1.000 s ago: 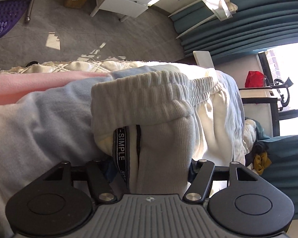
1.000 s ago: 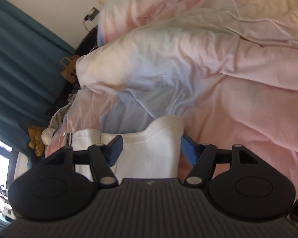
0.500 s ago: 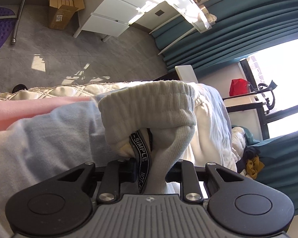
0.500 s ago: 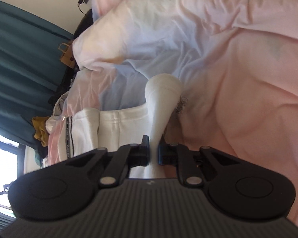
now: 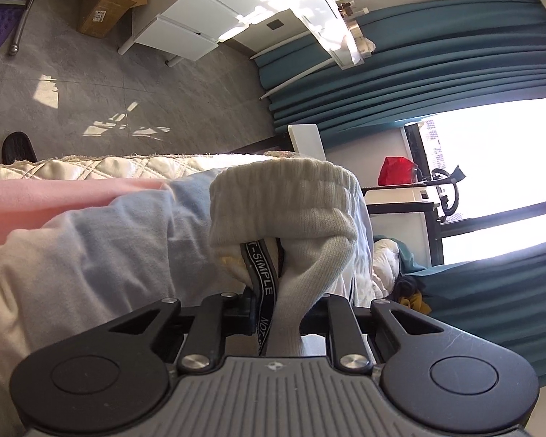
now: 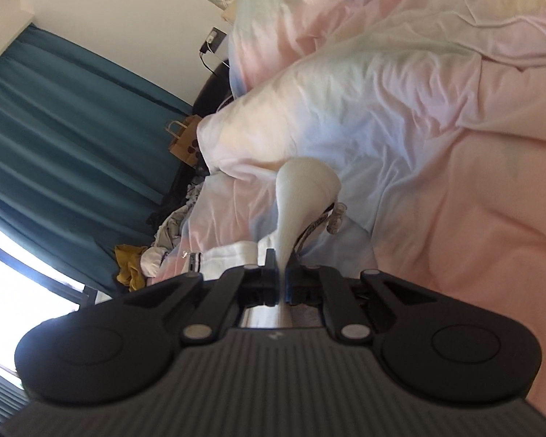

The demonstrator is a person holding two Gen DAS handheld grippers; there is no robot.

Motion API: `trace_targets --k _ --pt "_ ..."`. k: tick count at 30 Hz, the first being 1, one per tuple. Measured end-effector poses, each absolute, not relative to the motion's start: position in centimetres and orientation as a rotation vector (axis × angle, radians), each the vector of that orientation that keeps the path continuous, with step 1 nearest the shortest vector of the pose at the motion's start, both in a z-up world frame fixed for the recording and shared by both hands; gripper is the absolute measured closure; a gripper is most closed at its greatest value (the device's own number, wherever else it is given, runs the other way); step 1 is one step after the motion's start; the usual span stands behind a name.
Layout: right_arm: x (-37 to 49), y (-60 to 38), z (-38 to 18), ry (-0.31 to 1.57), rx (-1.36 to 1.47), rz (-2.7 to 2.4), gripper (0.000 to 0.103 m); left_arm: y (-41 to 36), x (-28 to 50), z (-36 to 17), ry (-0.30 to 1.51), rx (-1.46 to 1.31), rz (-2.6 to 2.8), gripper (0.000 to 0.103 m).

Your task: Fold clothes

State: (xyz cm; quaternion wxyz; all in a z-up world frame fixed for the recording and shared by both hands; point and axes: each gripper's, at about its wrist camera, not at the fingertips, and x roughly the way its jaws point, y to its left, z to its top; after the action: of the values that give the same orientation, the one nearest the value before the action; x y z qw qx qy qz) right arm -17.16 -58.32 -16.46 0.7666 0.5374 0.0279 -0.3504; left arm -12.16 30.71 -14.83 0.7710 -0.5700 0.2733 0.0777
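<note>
A cream-white pair of sweatpants (image 5: 284, 211) with a ribbed elastic waistband and a dark stripe reading "SIMPLE" lies on the bed. My left gripper (image 5: 278, 302) is shut on the bunched waistband end and holds it raised above the bedding. In the right wrist view my right gripper (image 6: 280, 276) is shut on another pinched fold of the same white garment (image 6: 305, 189), which stands up in a rounded hump above the jaws. More of the garment (image 6: 222, 258) lies flat to the left of the fingers.
Pink and pale blue bedding (image 6: 436, 127) covers the bed, with a quilted mattress edge (image 5: 109, 165) beyond. Teal curtains (image 6: 54, 138), a paper bag (image 6: 184, 142), a clothes pile (image 6: 134, 262), white drawers (image 5: 200, 18) and grey floor (image 5: 109, 91) surround it.
Both grippers have closed on the sweatpants, from open a second ago, and lifted their pinched folds up off the bedding.
</note>
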Motion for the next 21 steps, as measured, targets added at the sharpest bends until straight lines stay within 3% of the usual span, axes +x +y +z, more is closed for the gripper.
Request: trace_targets --k 6,14,21 --pt "-15.6 -58.8 -13.5 0.05 1.074 -0.707 0.097 31.0 -8.2 -11.3 0.607 -1.181 0.155 0.085" --pt "-0.6 -60.2 -8.1 0.138 0.875 -0.654 0.097 27.6 7.8 -4.1 0.67 -0.965 0.241 0.085" --pt "14.5 -61.7 -11.5 0.249 0.753 -0.686 0.097 24.3 21.8 -6.1 0.73 -0.837 0.324 0.084"
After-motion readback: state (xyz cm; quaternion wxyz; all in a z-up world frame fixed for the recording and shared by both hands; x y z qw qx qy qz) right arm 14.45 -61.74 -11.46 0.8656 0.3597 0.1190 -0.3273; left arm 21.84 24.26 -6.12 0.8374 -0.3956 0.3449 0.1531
